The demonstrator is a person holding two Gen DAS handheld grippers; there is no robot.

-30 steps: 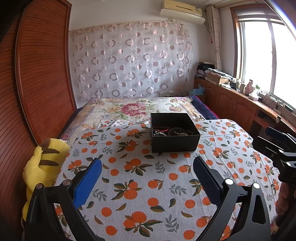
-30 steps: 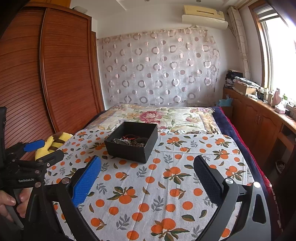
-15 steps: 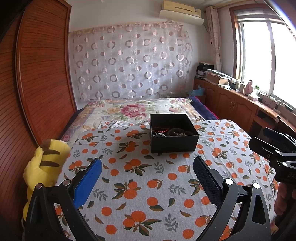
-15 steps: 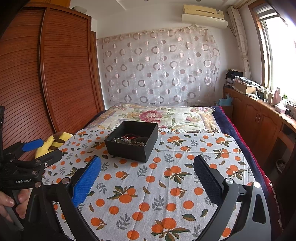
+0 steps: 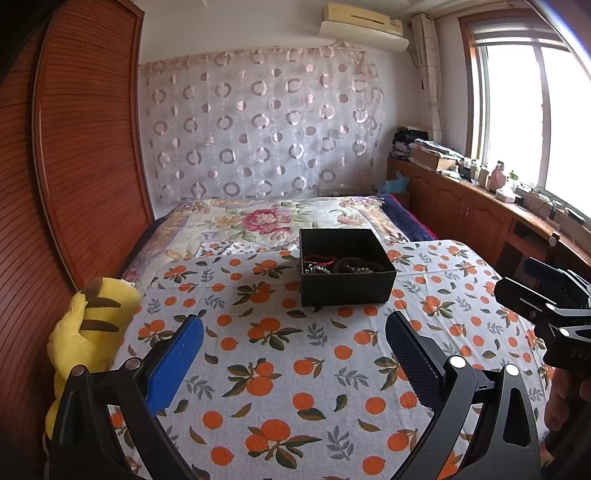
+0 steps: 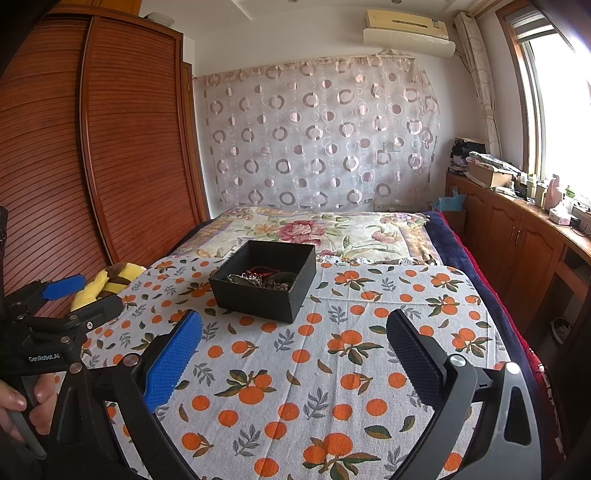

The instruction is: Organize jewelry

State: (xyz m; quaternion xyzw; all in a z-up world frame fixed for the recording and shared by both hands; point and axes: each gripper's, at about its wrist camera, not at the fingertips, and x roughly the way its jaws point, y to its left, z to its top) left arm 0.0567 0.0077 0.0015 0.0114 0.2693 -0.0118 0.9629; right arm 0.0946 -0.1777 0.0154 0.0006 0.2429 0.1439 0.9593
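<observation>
Right gripper (image 5: 532, 291) has edged inward; black box (image 5: 345, 271) lies beyond spread fingers (image 5: 177, 360).

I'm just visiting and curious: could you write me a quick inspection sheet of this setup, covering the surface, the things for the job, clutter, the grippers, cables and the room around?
Surface: bed covered by an orange-print cloth, lying flat.
Job's things: open black box on the cloth, holding a tangle of jewelry, including a red string and dark beads.
Clutter: yellow plush toy at the cloth's left edge.
Grippers: left gripper and right gripper both open, empty, short of the box.
Cables: nothing seen on the bed.
Surroundings: wooden wardrobe on the left, patterned curtain behind, crowded window counter on the right, air conditioner above.
</observation>
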